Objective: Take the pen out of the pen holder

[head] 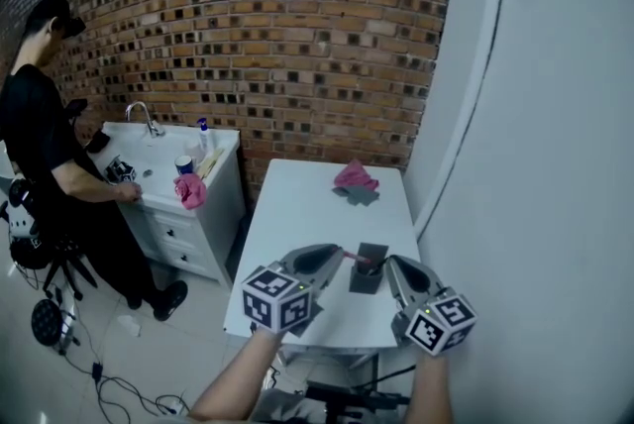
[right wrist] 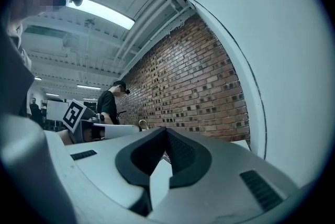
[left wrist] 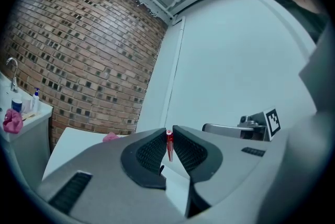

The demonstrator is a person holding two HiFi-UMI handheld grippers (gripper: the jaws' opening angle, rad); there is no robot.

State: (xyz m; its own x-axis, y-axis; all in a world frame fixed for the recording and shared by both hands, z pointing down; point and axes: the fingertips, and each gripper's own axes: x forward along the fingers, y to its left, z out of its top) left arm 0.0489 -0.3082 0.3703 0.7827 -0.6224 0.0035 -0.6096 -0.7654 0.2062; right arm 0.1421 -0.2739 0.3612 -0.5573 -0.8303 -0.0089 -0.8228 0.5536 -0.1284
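The jaws of the left gripper [left wrist: 169, 133] are seen pinching a red pen [left wrist: 169, 145] in its own view; those of the right gripper [right wrist: 166, 133] are pressed together. Only in the head view is the dark pen holder [head: 368, 270] shown, standing on the white counter [head: 297, 214] between the 2 grippers, with the pen's far end at its top.

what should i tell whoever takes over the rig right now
The left gripper is shut on the red pen, held at the mouth of the pen holder.
The right gripper has its jaws together and empty, just beside the pen holder.
The pen holder stands on the white table, near its front edge.
Done: pen gripped. Whether it is fully clear cannot be told.
Left: draw the pen clear.
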